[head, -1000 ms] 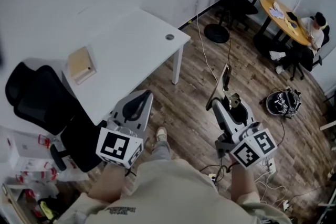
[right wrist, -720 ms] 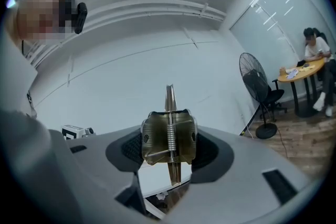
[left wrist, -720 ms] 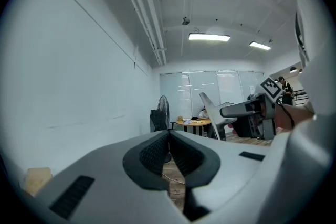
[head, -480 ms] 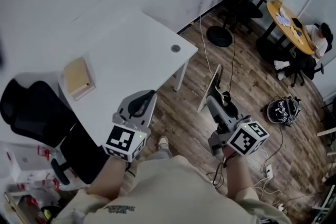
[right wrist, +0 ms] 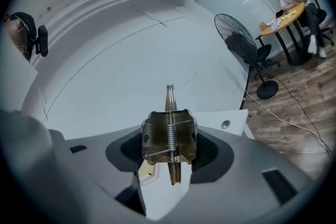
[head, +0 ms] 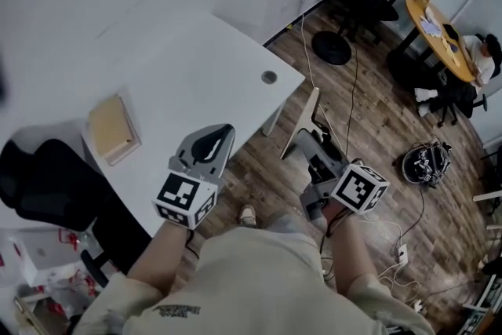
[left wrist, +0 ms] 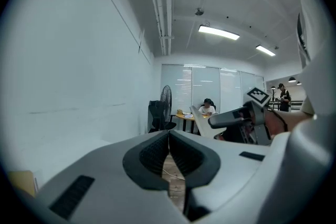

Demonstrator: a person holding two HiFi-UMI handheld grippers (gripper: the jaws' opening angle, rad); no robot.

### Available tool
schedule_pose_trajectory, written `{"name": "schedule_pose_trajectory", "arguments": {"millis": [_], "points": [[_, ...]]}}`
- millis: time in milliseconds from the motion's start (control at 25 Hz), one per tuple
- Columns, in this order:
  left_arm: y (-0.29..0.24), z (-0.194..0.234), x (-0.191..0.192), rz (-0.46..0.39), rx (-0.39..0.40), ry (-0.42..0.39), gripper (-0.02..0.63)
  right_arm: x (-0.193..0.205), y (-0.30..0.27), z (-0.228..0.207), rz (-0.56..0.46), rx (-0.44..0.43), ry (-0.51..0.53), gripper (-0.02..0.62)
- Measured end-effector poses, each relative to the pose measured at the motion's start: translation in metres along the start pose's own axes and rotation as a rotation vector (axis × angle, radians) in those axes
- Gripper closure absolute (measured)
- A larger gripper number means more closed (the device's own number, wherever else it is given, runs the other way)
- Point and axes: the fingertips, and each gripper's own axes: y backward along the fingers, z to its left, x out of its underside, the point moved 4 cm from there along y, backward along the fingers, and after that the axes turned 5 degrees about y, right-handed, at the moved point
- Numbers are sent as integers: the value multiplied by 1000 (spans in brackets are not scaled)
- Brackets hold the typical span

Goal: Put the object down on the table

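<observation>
My right gripper (head: 316, 153) is shut on a thin tan clipboard (head: 301, 122), held edge-on above the wooden floor just off the white table's (head: 196, 78) near corner. In the right gripper view the clipboard's brass spring clip (right wrist: 169, 136) sits between the pads and the board's edge (right wrist: 169, 96) points up toward the table (right wrist: 220, 118). My left gripper (head: 219, 136) hovers over the table's front edge, jaws together with nothing in them. In the left gripper view its gripper (left wrist: 169, 150) is shut, and the right gripper (left wrist: 236, 118) with the clipboard (left wrist: 201, 122) shows beyond.
A tan book (head: 112, 127) lies on the table's left part, and a cable grommet (head: 269, 77) sits near its right corner. A black office chair (head: 47, 176) stands at left. A floor fan (head: 333, 47), cables, a round yellow table (head: 439, 23) with a seated person lie to the right.
The right gripper with the clipboard has moved left and closer to the table's corner. The left gripper has come forward over the table's edge. Both grips look unchanged.
</observation>
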Motion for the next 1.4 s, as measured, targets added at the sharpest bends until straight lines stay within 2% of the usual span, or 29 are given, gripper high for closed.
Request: {"name": "schedule_pose_trajectory", "arguments": {"millis": [360, 680, 1120, 1400], "points": [[-43, 30, 12, 22, -15, 27, 581, 2, -50, -37, 42, 26, -43, 370], [-90, 57, 18, 65, -59, 55, 581, -7, -104, -81, 110, 14, -95, 370], [-173, 114, 26, 144, -173, 133, 581, -27, -205, -145, 287, -33, -148, 370], [-227, 155, 23, 169, -274, 178, 581, -46, -279, -181, 416, -100, -128, 370]]}}
